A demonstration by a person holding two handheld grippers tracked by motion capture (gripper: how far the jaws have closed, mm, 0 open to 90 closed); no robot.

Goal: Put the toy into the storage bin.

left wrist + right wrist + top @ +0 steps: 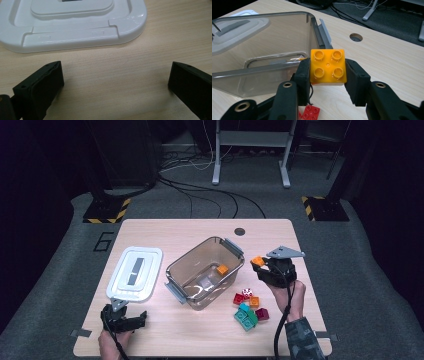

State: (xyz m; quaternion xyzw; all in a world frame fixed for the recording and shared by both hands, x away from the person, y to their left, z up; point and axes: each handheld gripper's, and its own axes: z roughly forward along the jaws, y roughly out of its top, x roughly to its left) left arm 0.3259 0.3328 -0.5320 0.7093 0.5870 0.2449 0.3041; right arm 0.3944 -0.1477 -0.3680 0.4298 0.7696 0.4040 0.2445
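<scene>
My right gripper (260, 266) is shut on an orange four-stud brick (327, 66), held above the table just right of the clear plastic box (186, 270). The same orange brick (257, 261) shows at the jaws' tip in the high view. Another orange brick (222, 269) lies inside the box. A pile of several bricks (248, 309), red, teal, orange and magenta, lies on the table below my right hand. My left gripper (134, 319) rests open near the table's front left, jaws wide over bare wood (115, 82), just short of the white lid (75, 27).
The white lid (135, 272) lies flat left of the box. A round cable hole (240, 231) sits near the table's far edge. A red brick (311, 112) lies under my right jaws. Floor cables and stand legs are beyond the table.
</scene>
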